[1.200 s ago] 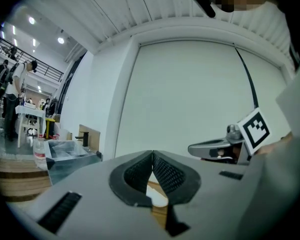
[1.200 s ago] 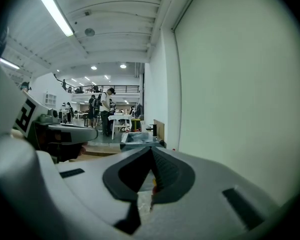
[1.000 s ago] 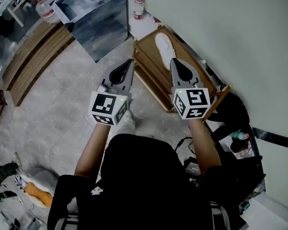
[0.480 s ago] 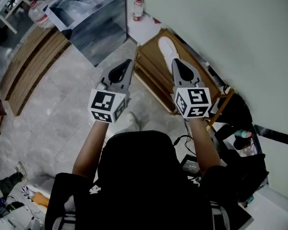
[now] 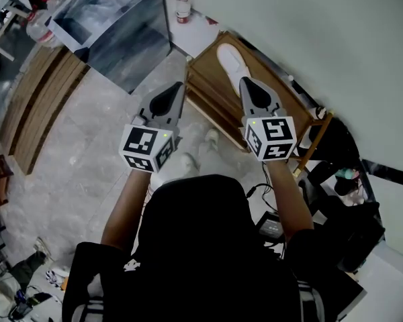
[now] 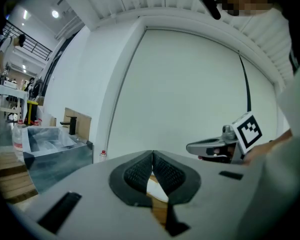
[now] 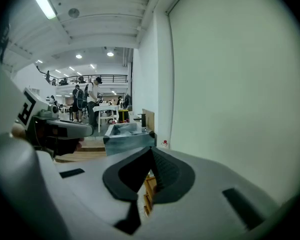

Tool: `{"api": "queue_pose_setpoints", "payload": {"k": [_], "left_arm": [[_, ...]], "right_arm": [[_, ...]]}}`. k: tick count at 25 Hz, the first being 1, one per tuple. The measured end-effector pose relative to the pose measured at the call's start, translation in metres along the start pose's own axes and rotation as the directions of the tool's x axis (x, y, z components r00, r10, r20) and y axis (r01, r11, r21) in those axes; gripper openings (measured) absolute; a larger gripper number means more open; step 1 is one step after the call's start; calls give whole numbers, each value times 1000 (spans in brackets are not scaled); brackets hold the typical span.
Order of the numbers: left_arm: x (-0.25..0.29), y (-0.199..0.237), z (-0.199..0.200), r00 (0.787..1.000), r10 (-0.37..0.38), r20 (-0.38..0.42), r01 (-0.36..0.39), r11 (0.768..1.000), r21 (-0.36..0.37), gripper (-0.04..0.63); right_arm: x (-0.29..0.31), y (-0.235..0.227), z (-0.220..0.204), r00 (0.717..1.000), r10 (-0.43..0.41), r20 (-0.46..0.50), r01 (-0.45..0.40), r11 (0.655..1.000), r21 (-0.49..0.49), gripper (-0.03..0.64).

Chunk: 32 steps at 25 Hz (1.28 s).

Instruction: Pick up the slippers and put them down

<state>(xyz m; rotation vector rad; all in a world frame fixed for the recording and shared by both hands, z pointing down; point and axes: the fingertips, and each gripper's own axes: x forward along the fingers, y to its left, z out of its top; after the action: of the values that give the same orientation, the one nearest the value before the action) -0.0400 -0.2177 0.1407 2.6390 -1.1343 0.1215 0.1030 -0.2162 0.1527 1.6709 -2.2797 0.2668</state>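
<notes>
A wooden shoe rack (image 5: 203,86) stands against the wall, ahead of both grippers and below them. The left gripper (image 5: 181,86) and the right gripper (image 5: 244,80) each have their jaws pressed together on nothing. One white slipper (image 5: 228,60) lies on the rack, just beyond the right gripper's tips.
</notes>
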Motion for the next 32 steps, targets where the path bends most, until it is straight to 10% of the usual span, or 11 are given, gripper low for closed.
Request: {"api": "queue_pose_setpoints", "payload": {"k": [15,32], "left_arm": [[94,4,-52,989,-3,-151,1,1000,-13,5],[174,28,-120,967,67,-247,-73,997,-15,5]], "right_arm": [[48,-78,-89,976,21,-219,-12,999,45,-2],[138,-130,-213,835,138,-532,-123,990,64,-1]]}}
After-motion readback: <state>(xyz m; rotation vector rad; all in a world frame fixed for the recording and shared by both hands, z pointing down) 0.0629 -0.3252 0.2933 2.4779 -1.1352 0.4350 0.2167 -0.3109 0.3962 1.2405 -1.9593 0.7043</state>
